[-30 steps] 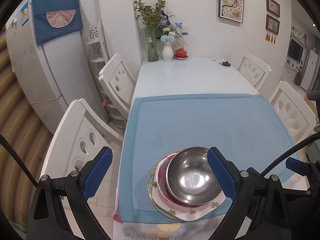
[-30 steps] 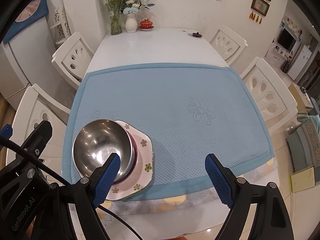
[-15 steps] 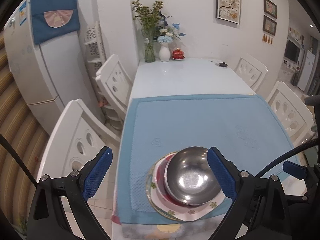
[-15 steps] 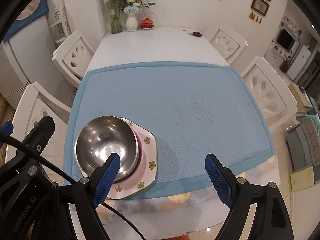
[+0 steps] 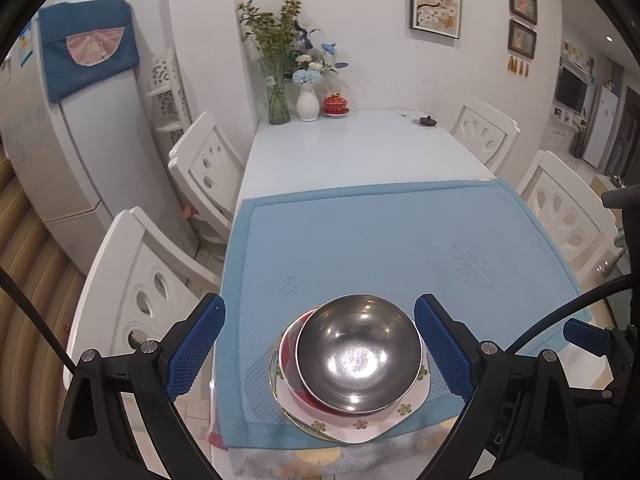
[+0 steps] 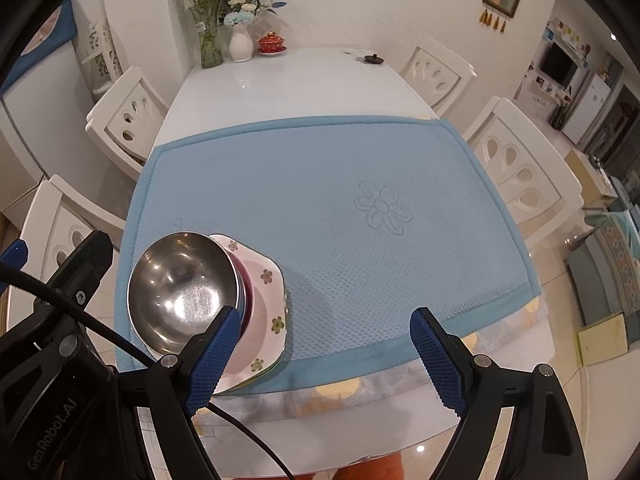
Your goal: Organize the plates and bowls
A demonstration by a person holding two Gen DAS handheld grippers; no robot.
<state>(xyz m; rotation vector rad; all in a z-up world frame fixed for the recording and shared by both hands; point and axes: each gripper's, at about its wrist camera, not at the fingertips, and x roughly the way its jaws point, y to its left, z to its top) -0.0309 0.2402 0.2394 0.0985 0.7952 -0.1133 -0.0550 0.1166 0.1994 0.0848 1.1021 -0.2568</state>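
Observation:
A steel bowl (image 5: 358,354) (image 6: 182,288) sits on top of a stack: a red-patterned bowl (image 5: 289,354) under it and a white flower-print plate (image 5: 360,424) (image 6: 266,308) at the bottom. The stack rests near the front left corner of a blue mat (image 5: 380,240) (image 6: 332,208). My left gripper (image 5: 320,346) hangs open above the stack, its blue pads wide on either side of the bowl and apart from it. My right gripper (image 6: 322,356) is open to the right of the stack, with only mat between its fingers.
The mat lies on a white glass table (image 5: 360,148) with white chairs (image 5: 132,292) (image 6: 520,168) along both sides. Two flower vases (image 5: 308,100) and a red lidded cup (image 5: 335,103) stand at the far end. A fridge (image 5: 68,140) is at the left.
Both grippers stay open and nearly still. The view of the stack has shifted only slightly; nothing was picked up or put down.

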